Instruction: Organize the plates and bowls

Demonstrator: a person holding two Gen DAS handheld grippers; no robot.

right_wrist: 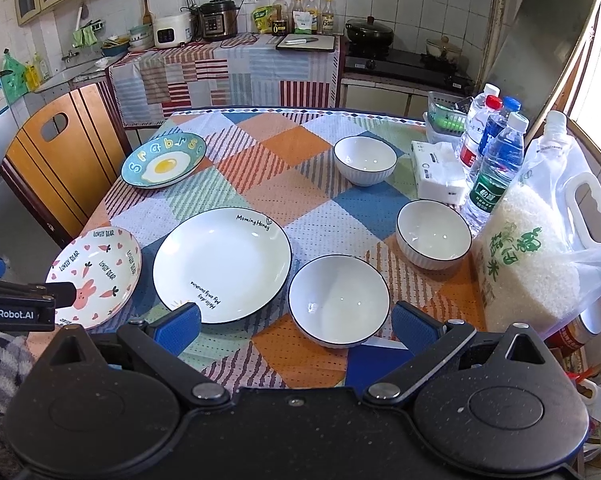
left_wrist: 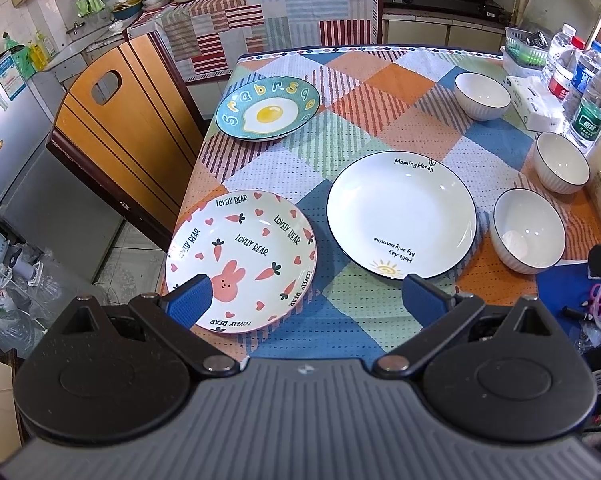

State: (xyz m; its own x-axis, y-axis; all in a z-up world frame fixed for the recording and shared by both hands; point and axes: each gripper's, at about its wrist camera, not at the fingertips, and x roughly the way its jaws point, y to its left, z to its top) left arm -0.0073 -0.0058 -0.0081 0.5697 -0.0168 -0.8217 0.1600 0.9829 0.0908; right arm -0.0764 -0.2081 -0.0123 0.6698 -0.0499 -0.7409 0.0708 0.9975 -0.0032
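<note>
Black tool, blue pads

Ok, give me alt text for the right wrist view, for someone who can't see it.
The open right gripper hovers over a patchwork tablecloth, just behind a white bowl. Three plates lie to the left, two more bowls to the right, beside a rice bag.

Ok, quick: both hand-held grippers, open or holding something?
Left hand-held gripper: open, holding nothing.
Right hand-held gripper: open, holding nothing.
</note>
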